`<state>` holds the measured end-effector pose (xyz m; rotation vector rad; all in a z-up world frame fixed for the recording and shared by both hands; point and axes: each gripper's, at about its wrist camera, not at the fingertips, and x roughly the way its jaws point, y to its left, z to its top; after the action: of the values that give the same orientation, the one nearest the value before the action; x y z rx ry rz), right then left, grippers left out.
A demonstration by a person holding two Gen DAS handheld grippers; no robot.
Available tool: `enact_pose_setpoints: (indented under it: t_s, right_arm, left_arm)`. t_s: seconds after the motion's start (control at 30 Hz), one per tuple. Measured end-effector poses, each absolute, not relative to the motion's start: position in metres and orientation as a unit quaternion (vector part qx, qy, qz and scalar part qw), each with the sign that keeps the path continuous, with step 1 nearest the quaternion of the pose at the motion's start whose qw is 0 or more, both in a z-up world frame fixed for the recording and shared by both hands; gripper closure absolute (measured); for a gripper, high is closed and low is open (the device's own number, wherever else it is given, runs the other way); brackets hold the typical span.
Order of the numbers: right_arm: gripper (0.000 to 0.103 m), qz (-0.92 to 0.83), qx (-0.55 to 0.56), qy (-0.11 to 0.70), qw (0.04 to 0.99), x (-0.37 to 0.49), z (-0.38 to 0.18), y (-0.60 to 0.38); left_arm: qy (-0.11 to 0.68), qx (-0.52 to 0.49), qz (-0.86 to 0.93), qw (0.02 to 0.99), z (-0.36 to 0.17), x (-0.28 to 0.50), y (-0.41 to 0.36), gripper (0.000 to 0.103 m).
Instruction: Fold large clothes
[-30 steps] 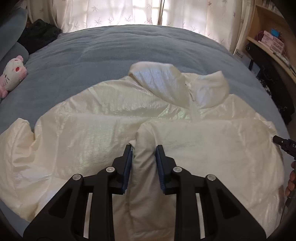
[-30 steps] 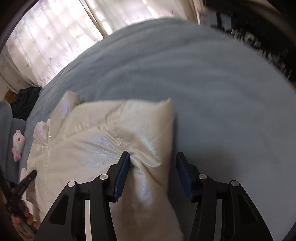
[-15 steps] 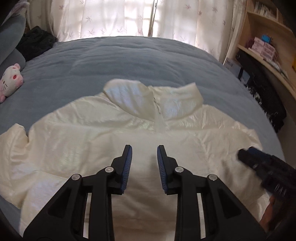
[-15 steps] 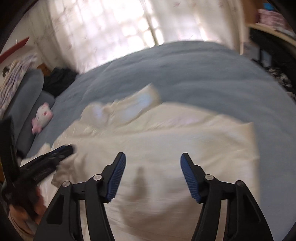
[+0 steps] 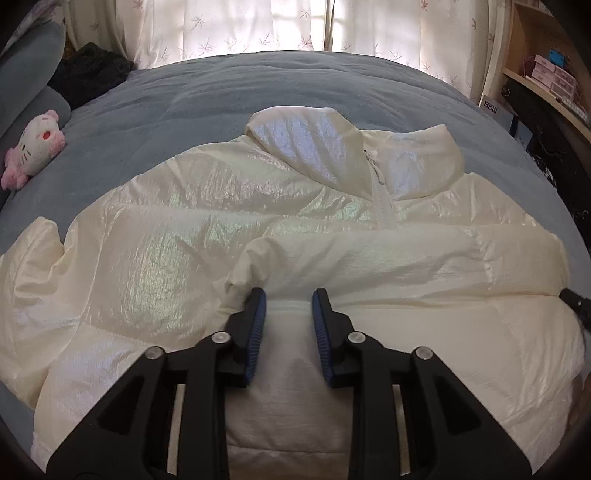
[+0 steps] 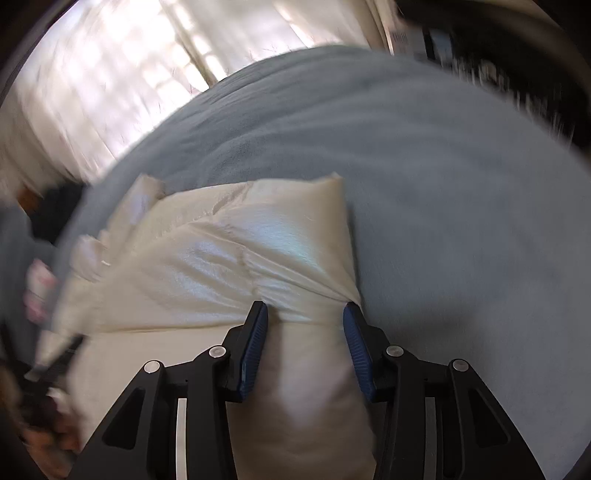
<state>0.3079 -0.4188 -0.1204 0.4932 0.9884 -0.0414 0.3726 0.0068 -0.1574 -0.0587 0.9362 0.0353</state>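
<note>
the only lettering is "b2m" or similar, unclear, on a white box (image 5: 490,107) beside the bed.

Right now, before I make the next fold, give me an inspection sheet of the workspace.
Surface: blue-grey bed cover, bare beyond the collar.
Job's things: cream puffer jacket lies front up, zipped, one sleeve folded across the chest.
Clutter: pink-and-white plush toy and a dark bundle of cloth at the far left edge.
Grippers: left gripper has the folded sleeve's cuff between its jaws; contact unclear. Right gripper straddles a bunched jacket edge, its jaws have just been closing, and the right pad touches the fabric; view blurred.
Cables: nothing seen.
Surroundings: sheer curtains behind the bed, wooden shelf with boxes on the right.
</note>
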Motion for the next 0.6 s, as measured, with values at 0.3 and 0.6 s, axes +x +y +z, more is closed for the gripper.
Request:
enact_pose_setpoints:
  t_s: [0.3, 0.6]
  right_arm:
    - [0.056, 0.041, 0.255, 0.452, 0.854, 0.237, -0.075, -0.394]
    - [0.033, 0.038, 0.228, 0.424, 0.876, 0.119, -0.002, -0.327]
  left_arm:
    - [0.442, -0.050, -0.003, 0.896, -0.102, 0.316, 0.010, 0.076]
    - [0.406, -0.042, -0.002, 0.913, -0.023, 0.212, 0.016, 0.061]
